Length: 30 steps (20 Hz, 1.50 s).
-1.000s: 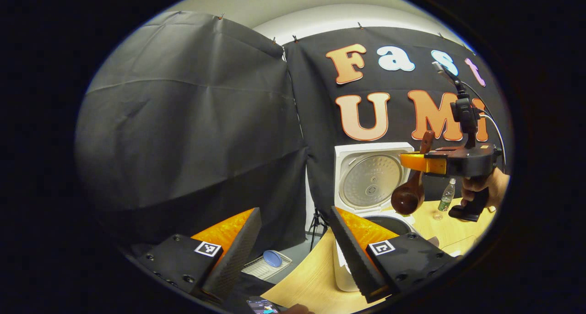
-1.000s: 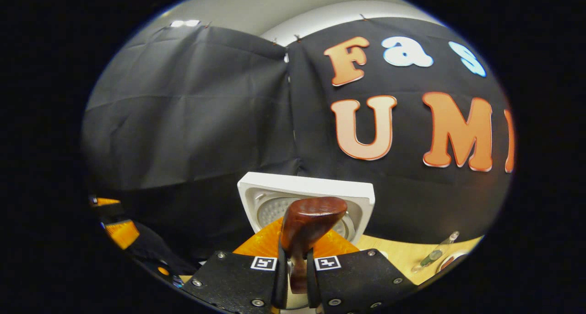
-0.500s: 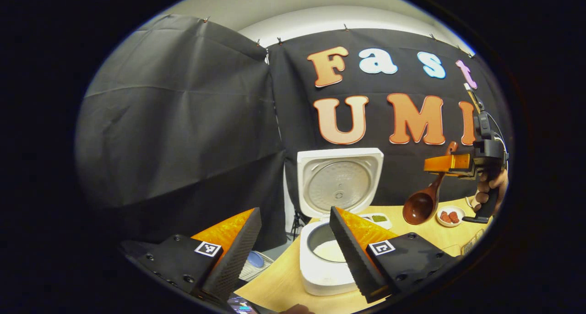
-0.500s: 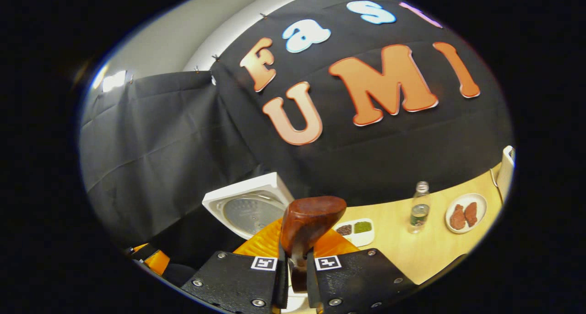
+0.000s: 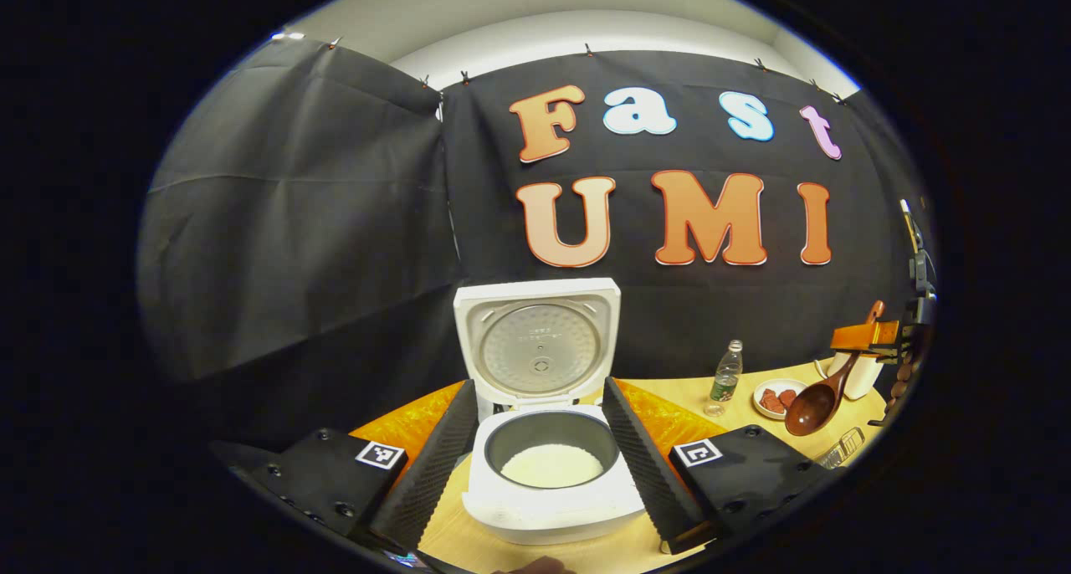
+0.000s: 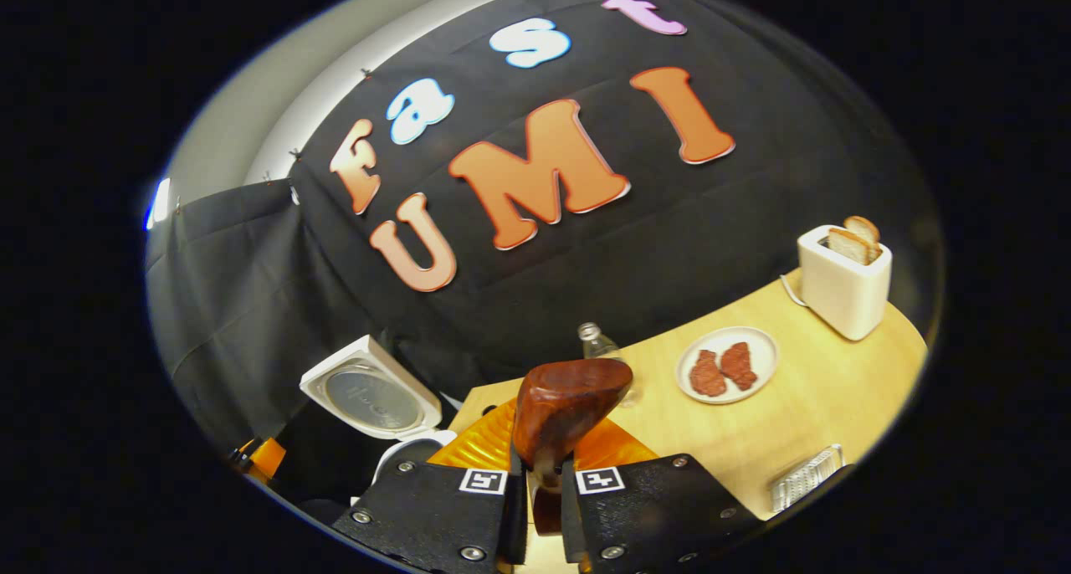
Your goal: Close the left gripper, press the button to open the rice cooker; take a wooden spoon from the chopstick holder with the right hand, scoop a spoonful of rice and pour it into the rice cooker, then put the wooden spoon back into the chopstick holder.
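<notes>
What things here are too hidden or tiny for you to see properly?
- Right gripper view: the brown wooden spoon's handle is hidden between the right gripper's fingers.
- Right gripper view: the white rice cooker's pot is cut off behind that gripper.
- Left gripper view: the white plate's reddish food is too small.

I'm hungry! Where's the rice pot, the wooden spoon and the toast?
White rice cooker [image 5: 552, 507]: left gripper view, front rim.
Brown wooden spoon [image 6: 569, 402]: right gripper view, bowl's back.
Toast slices [image 6: 853, 241]: right gripper view, crust above toaster.

1 rice cooker [image 5: 552, 490], 1 wooden spoon [image 6: 569, 411], 1 bottle [image 5: 725, 379], 1 toaster [image 6: 843, 285]
</notes>
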Each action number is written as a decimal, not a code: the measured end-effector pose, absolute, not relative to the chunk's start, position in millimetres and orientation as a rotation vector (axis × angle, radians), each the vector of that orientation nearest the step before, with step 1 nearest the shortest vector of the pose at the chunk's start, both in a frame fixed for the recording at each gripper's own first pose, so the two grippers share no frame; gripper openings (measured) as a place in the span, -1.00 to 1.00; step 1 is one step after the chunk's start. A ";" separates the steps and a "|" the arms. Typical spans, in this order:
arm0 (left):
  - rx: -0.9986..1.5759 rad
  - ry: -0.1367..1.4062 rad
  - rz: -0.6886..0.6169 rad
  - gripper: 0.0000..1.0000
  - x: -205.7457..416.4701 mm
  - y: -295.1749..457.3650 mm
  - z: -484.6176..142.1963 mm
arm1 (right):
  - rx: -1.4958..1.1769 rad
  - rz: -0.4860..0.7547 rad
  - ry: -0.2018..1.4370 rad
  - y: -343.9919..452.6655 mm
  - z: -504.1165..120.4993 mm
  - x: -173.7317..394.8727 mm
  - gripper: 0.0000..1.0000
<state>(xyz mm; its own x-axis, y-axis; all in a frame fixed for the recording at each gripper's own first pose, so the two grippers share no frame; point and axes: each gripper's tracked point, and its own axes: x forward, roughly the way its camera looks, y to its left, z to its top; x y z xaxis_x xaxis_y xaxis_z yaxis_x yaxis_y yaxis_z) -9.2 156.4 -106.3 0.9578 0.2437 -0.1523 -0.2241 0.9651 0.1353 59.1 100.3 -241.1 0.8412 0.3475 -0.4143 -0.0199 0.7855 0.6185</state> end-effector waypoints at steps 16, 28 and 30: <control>0.122 0.185 0.173 0.97 -6.3 48.9 -99.7 | 0.665 -0.013 0.583 -79.9 -342.0 -4.2 -0.67; 0.166 0.202 0.267 1.00 -29.1 19.7 -92.2 | 0.640 0.117 0.657 -69.4 -419.7 -11.1 -0.54; 0.168 0.190 0.262 1.00 -26.8 15.8 -87.6 | 0.644 0.095 0.646 -75.8 -418.4 -9.4 -0.47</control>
